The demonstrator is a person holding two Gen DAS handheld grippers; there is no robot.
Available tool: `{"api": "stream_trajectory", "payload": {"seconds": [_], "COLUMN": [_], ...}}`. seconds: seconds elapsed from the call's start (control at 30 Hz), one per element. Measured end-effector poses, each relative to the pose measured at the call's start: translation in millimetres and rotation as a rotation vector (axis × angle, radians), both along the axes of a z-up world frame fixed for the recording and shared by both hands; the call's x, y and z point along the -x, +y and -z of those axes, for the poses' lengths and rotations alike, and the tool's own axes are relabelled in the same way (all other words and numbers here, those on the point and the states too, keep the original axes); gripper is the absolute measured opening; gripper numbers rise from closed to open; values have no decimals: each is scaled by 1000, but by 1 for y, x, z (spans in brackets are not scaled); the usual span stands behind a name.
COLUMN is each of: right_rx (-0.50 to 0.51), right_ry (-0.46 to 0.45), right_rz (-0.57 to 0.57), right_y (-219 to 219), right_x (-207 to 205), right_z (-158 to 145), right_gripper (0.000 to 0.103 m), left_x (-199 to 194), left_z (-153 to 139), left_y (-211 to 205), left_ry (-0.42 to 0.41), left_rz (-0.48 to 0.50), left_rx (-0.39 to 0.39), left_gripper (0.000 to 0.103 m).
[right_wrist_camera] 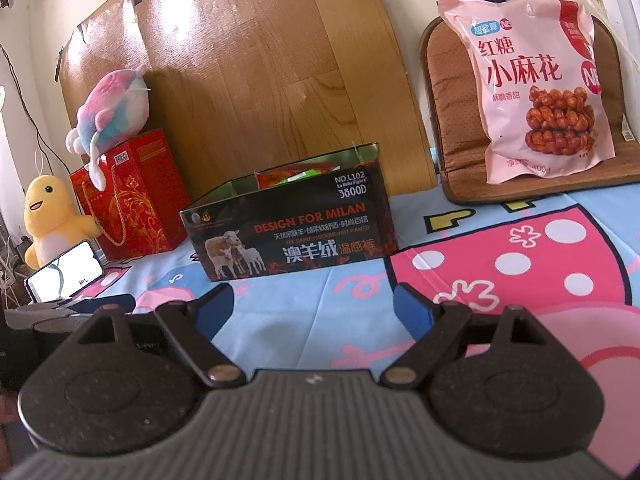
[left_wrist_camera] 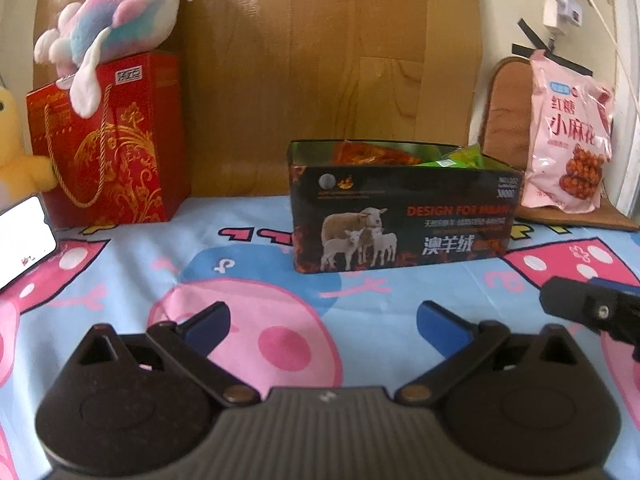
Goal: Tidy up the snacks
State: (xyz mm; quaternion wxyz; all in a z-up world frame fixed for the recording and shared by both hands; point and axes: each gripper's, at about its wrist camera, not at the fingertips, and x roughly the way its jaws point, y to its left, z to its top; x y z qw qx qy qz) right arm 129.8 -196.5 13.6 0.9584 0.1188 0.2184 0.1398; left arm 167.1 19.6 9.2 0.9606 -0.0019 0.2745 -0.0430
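A black open box with sheep printed on it stands on the bed sheet; orange snack packets and green ones lie inside. It also shows in the right wrist view. A big pink snack bag leans upright on a brown cushion at the right; it shows in the left wrist view too. My left gripper is open and empty, in front of the box. My right gripper is open and empty, also short of the box; part of it shows at the left view's right edge.
A red gift bag with a pink-blue plush on top stands at the left, next to a yellow plush and a lit phone. A wooden board leans on the wall behind. The brown cushion sits at the right.
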Motion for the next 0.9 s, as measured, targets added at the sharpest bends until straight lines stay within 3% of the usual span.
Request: {"api": "stream_trajectory", "payload": {"seconds": [0.9], "right_rx": [2], "right_ry": [0], "right_rz": [-1], "right_y": [0], "right_x": [0], "right_z": [0], "right_gripper": [89], "left_x": [0], "left_z": [0], "left_y": [1], "left_ry": [2], "left_rz": [-3], "left_rx": [3], "left_gripper": [103]}}
